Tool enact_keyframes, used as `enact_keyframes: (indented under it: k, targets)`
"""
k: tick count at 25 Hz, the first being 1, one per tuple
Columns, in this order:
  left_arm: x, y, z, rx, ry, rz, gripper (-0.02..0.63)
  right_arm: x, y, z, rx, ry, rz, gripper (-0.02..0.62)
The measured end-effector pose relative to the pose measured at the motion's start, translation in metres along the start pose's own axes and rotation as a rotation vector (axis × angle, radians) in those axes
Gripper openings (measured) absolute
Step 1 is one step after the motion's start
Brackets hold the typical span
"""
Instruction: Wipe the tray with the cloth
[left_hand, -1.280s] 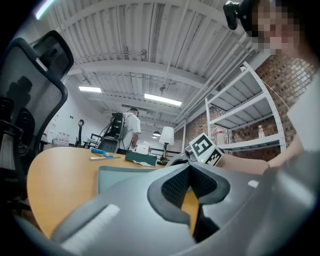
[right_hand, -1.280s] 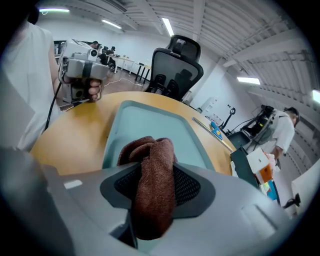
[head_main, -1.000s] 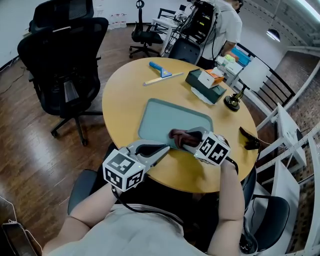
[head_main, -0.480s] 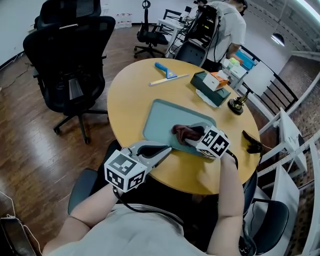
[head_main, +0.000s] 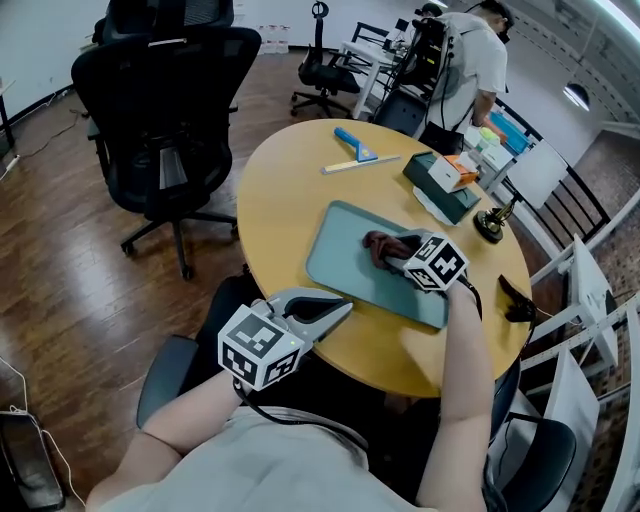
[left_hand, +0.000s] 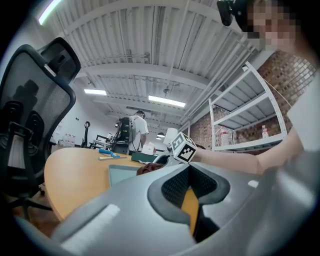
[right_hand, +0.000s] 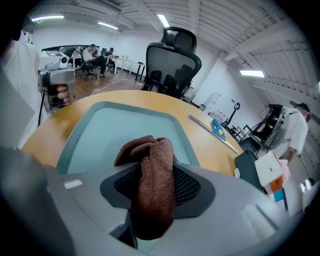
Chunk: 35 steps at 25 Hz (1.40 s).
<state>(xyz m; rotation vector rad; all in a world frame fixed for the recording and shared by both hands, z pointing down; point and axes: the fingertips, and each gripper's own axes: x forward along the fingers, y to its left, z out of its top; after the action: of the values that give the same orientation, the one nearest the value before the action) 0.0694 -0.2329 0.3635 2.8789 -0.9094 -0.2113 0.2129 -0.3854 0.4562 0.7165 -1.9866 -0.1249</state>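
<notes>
While the right gripper (head_main: 398, 250) pinches a bunched brown terry cloth (head_main: 380, 243) on the far right part of a pale green rectangular tray (head_main: 340, 262), the left gripper (head_main: 338, 308) hovers, jaws pressed together and empty, at the near edge of the round wooden table (head_main: 285, 190); wiping looks under way, the tray's left and near stretches apparently yet to cover, with bare room there up to the raised rim
</notes>
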Motion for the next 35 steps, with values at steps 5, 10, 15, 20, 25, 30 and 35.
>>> enact_keyframes:
  k: [5,10,15,20,25,30,35]
  targets:
    - [-0.006,0.004,-0.002,0.000,0.000,0.028,0.000,0.012,-0.021,0.001,0.024,0.010,-0.015,0.163]
    - [-0.008,0.004,-0.004,0.001,0.005,0.042,0.000,0.024,-0.041,0.005,0.044,0.024,-0.044,0.163]
    - [-0.012,0.004,-0.003,0.010,0.005,0.055,0.000,0.033,-0.056,0.005,0.074,0.019,-0.062,0.163]
    - [-0.015,0.007,-0.005,0.007,0.008,0.063,0.000,0.035,-0.059,0.006,0.089,0.012,-0.070,0.161]
    - [-0.015,0.006,-0.005,0.007,0.005,0.063,0.000,0.025,-0.036,0.009,0.048,0.019,-0.042,0.160]
    - [-0.009,0.003,-0.003,0.008,0.004,0.042,0.000,0.012,-0.001,0.021,0.025,-0.023,-0.009,0.161]
    - [-0.001,-0.003,-0.001,0.009,0.005,0.006,0.000,-0.002,0.036,0.028,-0.039,-0.031,0.012,0.161]
